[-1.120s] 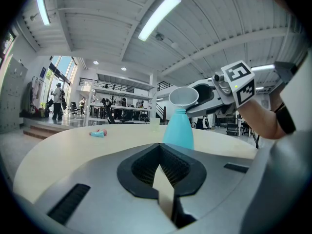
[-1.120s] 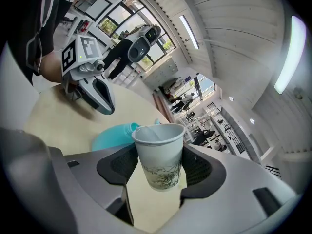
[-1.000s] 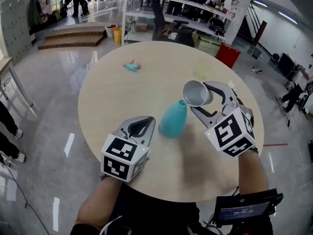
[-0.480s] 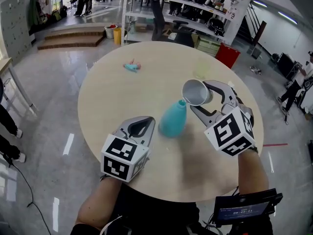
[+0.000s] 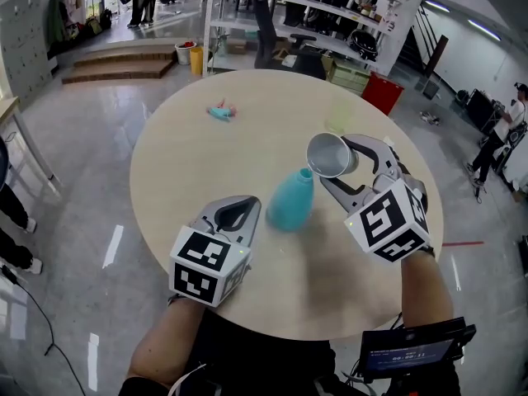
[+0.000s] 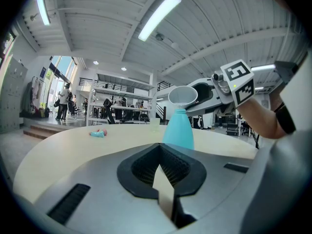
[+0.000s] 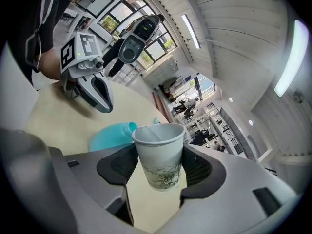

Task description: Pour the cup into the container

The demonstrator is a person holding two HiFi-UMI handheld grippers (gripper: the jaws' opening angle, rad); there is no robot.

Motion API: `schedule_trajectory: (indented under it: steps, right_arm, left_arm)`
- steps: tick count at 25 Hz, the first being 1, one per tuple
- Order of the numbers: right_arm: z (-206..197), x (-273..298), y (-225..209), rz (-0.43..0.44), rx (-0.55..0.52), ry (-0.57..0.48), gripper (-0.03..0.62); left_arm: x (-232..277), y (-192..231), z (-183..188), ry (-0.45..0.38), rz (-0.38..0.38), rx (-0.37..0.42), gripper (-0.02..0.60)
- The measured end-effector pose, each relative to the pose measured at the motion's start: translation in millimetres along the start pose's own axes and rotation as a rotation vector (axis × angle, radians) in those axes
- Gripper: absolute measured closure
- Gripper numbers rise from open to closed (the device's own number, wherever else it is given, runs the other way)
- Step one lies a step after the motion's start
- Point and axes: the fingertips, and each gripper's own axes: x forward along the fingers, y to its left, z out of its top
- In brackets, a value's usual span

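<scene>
A: Where is the cup (image 7: 159, 155)?

B: Pinched between the jaws of the right hand-held gripper (image 5: 340, 168), one jaw pressed to each side of its wall. It is a white paper cup with a leafy print, held above the counter (image 5: 190, 155).

A: Upright?

B: No, it is tipped. In the head view its open mouth turns to the left and its rim hangs right over the neck of the container (image 5: 290, 203). I cannot tell whether rim and neck touch.

A: And the container itself?

B: A teal bottle, standing upright on the round, pale counter, between the two grippers.

A: What about the left hand-held gripper (image 5: 247, 206)?

B: Its jaws are pressed together at the tips with nothing between them. It sits low over the near part of the counter, just beside the container and pointing toward it.

A: Anything else up there?

B: A small teal and pink toy (image 5: 221, 111) lies well apart on the far side, and a pale translucent cup (image 5: 340, 120) stands beyond the right gripper.
</scene>
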Motion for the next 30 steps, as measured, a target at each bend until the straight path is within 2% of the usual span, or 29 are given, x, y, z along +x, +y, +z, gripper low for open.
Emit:
schedule_trajectory:
  steps: [7, 10, 15, 20, 25, 30]
  right_arm:
    - [-0.2, 1.3, 3.3, 0.006, 0.002, -0.002, 0.304]
    - [1.4, 2.2, 5.5, 0.016, 0.05, -0.028, 0.305]
    - [-0.2, -0.5, 4.3, 0.04, 0.218, -0.104, 0.304]
    - [-19.2, -2.0, -0.4, 0.057, 0.504, -0.192, 0.304]
    - [-51.4, -0.6, 1.5, 0.037, 0.679, -0.199, 0.304]
    - [-94.6, 6.2, 14.0, 0.031, 0.901, -0.19, 0.304]
  left_arm:
    - [0.2, -0.1, -2.6, 0.0, 0.0, 0.0, 0.583]
    - [-0.8, 1.8, -3.3, 0.0, 0.0, 0.001, 0.583]
    - [-2.6, 2.4, -2.5, 0.0, -0.002, -0.001, 0.583]
    - [-4.9, 4.4, -2.3, 0.001, -0.002, 0.0, 0.583]
    - [-7.9, 9.5, -3.8, -0.002, 0.0, -0.003, 0.583]
    - [-10.3, 12.6, -6.1, 0.0, -0.002, -0.004, 0.583]
